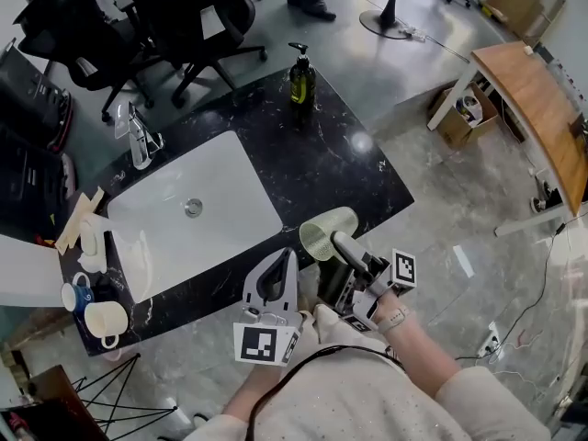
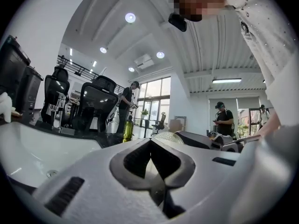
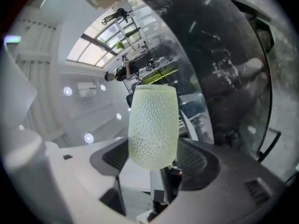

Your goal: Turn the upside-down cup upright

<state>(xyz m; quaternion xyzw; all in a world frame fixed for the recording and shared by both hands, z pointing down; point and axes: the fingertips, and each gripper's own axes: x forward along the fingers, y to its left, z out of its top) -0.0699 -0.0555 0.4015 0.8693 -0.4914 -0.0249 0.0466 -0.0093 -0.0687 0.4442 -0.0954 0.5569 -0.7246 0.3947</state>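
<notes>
head view: the right gripper (image 1: 342, 246) clamps a pale green dimpled cup (image 1: 327, 231) by its side wall. the cup lies roughly sideways over the near edge of the black marble counter (image 1: 349, 168). i cannot tell which end is the mouth. the left gripper (image 1: 283, 266) hangs just beside the cup, apart from it.

left gripper view: its jaws are pressed together with nothing between them. the cup's rounded wall peeks out beyond the tips.

right gripper view: the cup sits between the jaws, gripped on both sides, its length running out ahead of the tips.

the turn looks about half done. roll the wrist until the mouth faces up, and hold an even squeeze, since the dimpled wall may slip. set the base flat on the counter before parting the jaws.
</notes>
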